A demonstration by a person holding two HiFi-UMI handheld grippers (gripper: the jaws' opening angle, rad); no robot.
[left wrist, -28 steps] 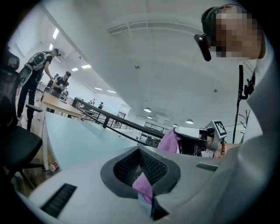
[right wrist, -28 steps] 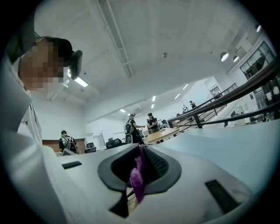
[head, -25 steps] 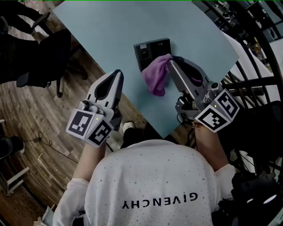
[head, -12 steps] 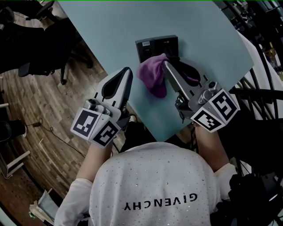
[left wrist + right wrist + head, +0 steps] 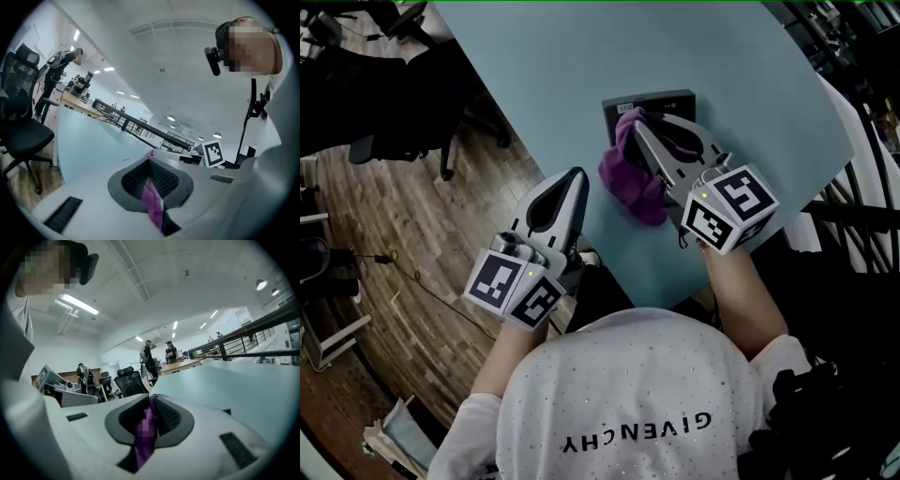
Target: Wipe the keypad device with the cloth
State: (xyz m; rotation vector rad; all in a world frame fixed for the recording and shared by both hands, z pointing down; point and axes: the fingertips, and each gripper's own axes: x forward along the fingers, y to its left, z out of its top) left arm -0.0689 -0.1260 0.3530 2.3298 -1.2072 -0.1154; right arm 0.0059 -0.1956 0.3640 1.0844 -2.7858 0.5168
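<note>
The dark keypad device (image 5: 664, 99) lies on the pale blue table (image 5: 534, 66). My right gripper (image 5: 638, 128) is shut on the purple cloth (image 5: 630, 178). Its tips rest at the device's near left corner, and the cloth covers that corner and hangs toward me onto the table. In the right gripper view the cloth (image 5: 145, 437) is pinched between the closed jaws. My left gripper (image 5: 578, 178) hovers shut at the table's left edge, apart from the device and holding nothing; in the left gripper view a purple strip of cloth (image 5: 152, 206) shows through its jaw gap.
Wooden floor and black office chairs (image 5: 384, 112) lie left of the table. Dark railings (image 5: 862, 94) run along its right side. The right gripper's marker cube (image 5: 213, 154) shows in the left gripper view. People stand at distant desks (image 5: 150, 359).
My right gripper has swung left with the cloth, from the device's right side onto its near left corner. The left gripper has stayed shut beside the table edge.
</note>
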